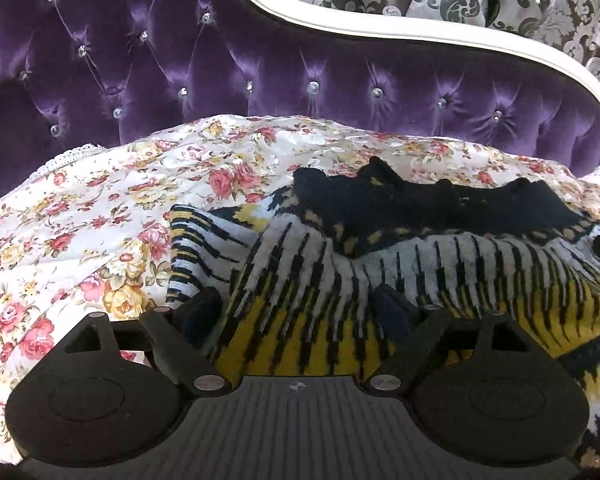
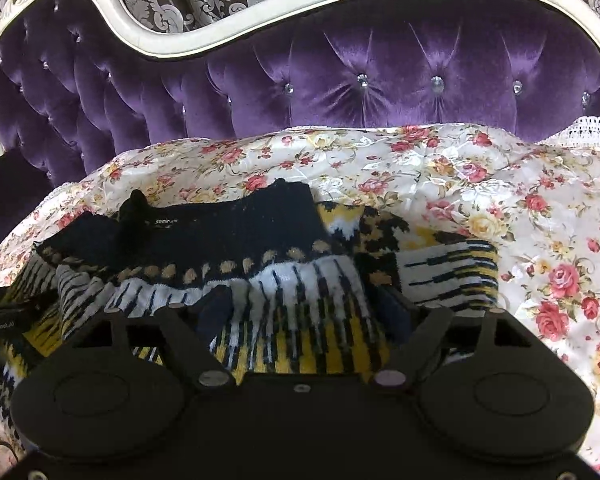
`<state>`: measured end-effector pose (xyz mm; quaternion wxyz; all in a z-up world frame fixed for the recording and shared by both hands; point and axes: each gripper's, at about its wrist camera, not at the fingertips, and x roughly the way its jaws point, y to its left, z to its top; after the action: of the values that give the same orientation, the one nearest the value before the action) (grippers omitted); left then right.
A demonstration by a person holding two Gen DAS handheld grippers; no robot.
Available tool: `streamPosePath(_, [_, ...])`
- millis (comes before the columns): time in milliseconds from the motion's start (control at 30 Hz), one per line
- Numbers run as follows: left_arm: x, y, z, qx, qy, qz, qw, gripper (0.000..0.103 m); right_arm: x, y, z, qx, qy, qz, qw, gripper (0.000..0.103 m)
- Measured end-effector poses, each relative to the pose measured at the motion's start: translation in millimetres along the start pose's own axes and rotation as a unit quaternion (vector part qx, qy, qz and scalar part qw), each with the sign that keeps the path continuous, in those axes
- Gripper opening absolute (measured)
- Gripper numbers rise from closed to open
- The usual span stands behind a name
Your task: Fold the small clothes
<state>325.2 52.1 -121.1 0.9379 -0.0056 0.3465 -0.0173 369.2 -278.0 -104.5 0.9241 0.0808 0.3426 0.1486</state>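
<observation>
The knitted sweater (image 1: 380,264), thick, soft and probably floppy, lies crumpled on the floral sheet (image 1: 80,216) directly under and ahead of both spread tongs, the left gripper (image 1: 296,316) and the right gripper (image 2: 304,316), and seems best pinched at its edges or shoulders.

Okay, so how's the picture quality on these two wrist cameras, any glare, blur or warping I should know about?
Left wrist view: strong fisheye bending of the sofa's white frame, sheen on the purple velvet back, the sweater slightly soft close to the left hand-held gripper. Right wrist view: same warping, glare on the floral cover, the right hand-held gripper body nearly featureless black.
</observation>
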Motion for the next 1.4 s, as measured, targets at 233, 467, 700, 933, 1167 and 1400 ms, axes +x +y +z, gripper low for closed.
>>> streamPosePath(233, [1.3, 0.7, 1.5, 0.0, 0.005, -0.002, 1.0, 0.086, 1.1, 4.3, 2.8, -0.009, 0.007, -0.013, 1.0, 0.062])
streamPosePath(467, [2.2, 0.7, 2.7, -0.002, 0.011, -0.002, 0.9999, 0.086, -4.3, 19.5, 4.8, -0.04, 0.007, -0.03, 0.999, 0.016])
streamPosePath(700, [2.8, 1.2, 3.1, -0.001, 0.014, -0.005, 0.9999, 0.086, -7.4, 0.1, -1.6, -0.034, 0.004, -0.083, 0.996, 0.013])
streamPosePath(933, [2.5, 0.5, 2.4, 0.0, 0.014, -0.004, 0.9999, 0.086, -17.3, 3.2, 0.9, -0.021, -0.026, -0.089, 0.995, 0.056])
streamPosePath(1167, [2.8, 0.1, 2.2, 0.0, 0.013, -0.004, 0.9999, 0.086, -1.8, 18.7, 19.1, -0.048, -0.014, -0.085, 0.995, 0.073])
streamPosePath(1400, [3.3, 0.3, 4.9, 0.001, 0.019, -0.006, 0.9998, 0.085, 32.0, 4.1, 14.7, -0.03, 0.011, -0.119, 0.992, 0.092])
